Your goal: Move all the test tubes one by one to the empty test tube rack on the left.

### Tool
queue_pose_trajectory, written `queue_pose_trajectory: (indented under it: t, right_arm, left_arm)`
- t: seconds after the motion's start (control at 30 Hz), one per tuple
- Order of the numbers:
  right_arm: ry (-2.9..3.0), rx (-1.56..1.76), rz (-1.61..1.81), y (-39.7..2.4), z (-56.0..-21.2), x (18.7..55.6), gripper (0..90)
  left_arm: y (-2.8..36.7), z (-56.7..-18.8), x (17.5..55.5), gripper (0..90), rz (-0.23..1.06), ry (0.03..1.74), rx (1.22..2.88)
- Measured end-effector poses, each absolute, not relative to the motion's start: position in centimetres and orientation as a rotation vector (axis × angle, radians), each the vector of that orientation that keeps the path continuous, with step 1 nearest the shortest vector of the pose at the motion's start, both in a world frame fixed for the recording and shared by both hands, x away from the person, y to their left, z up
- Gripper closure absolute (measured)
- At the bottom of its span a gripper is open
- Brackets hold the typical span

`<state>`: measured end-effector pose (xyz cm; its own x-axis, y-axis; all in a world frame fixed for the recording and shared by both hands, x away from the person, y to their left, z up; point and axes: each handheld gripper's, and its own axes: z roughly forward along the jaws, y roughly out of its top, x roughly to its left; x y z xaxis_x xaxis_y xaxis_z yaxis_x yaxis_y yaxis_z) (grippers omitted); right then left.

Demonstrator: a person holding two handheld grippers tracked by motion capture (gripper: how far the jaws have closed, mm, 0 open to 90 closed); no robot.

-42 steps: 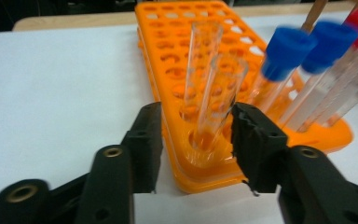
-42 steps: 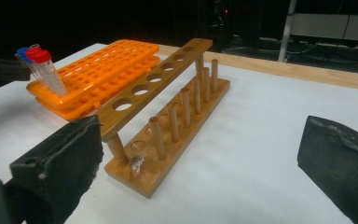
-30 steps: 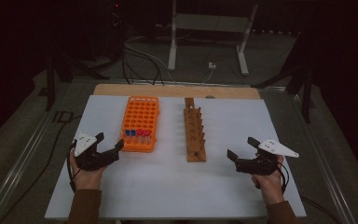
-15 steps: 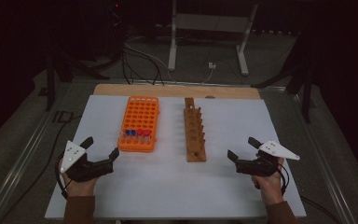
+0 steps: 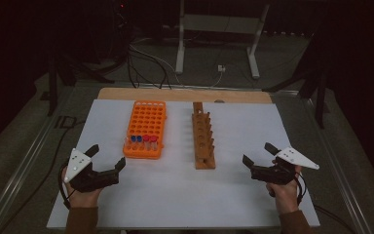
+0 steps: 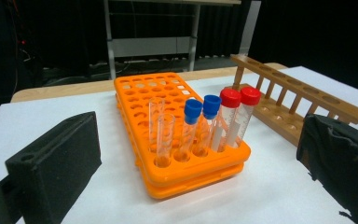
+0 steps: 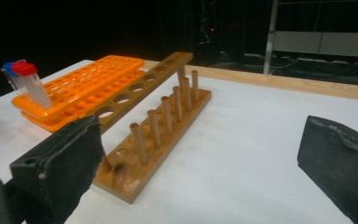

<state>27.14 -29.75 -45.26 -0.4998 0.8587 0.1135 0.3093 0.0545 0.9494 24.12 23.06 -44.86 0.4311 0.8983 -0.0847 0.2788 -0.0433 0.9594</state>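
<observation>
Tubes (image 6: 200,123) in orange rack (image 5: 145,129), near row; wooden rack (image 5: 203,139) beside.

Both grippers, left (image 5: 108,168) and right (image 5: 259,158), are spread wide, nothing held. One capped tube should be approached level, jaws centred below the cap, neighbours left untouched.

Two black hand-held grippers, left gripper (image 5: 108,162) and right gripper (image 5: 256,154), each topped by a pale grey three-cornered plate, thick black padded jaws, black trailing cables, brown sleeves

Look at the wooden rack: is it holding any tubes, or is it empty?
Empty. The wooden rack shows bare pegs and open holes, while the capped tubes all stand upright in the orange rack beside it.
</observation>
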Motion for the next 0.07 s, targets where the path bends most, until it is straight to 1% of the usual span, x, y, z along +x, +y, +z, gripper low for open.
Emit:
queue_pose_trajectory:
  t: [0.07]
  right_arm:
    - [1.842, 1.167, 1.460, -29.82, -45.28, 27.15, 0.5]
  left_arm:
    - [23.03, -44.89, 24.14, 0.5, 0.699, 1.067, 1.579]
